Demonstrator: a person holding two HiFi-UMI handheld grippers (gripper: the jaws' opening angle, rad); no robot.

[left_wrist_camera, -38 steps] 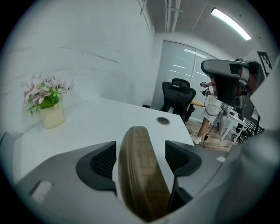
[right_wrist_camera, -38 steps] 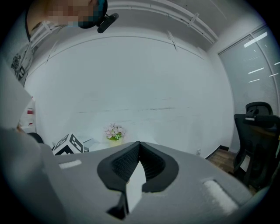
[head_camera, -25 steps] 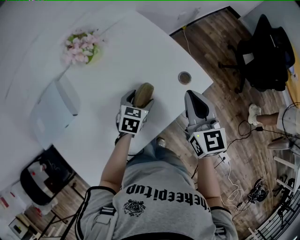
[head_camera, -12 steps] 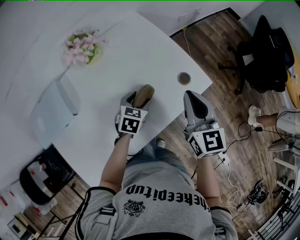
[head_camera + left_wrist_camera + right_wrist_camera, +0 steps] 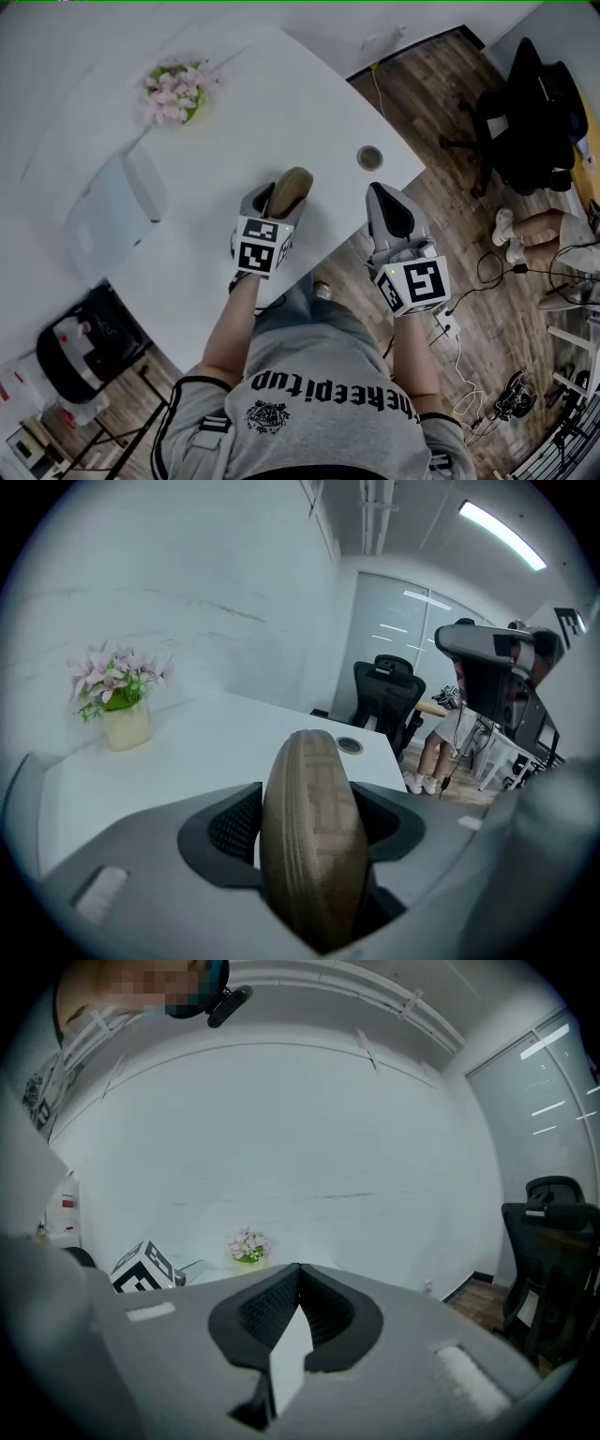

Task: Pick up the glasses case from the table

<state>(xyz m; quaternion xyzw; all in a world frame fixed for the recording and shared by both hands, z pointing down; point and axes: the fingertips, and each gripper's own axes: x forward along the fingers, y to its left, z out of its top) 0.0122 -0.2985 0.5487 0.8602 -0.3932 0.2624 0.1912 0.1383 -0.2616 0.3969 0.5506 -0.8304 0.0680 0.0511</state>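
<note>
The case [image 5: 289, 190] stands on edge, clamped in the left gripper [image 5: 312, 813], whose jaws have just been closing on it, above the table [image 5: 281, 103] near its front edge. The right gripper [image 5: 298, 1271] is clenched empty, just off that edge.

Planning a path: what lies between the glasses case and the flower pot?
Nothing: only bare table from glasses case to flower pot, in the head view.
</note>
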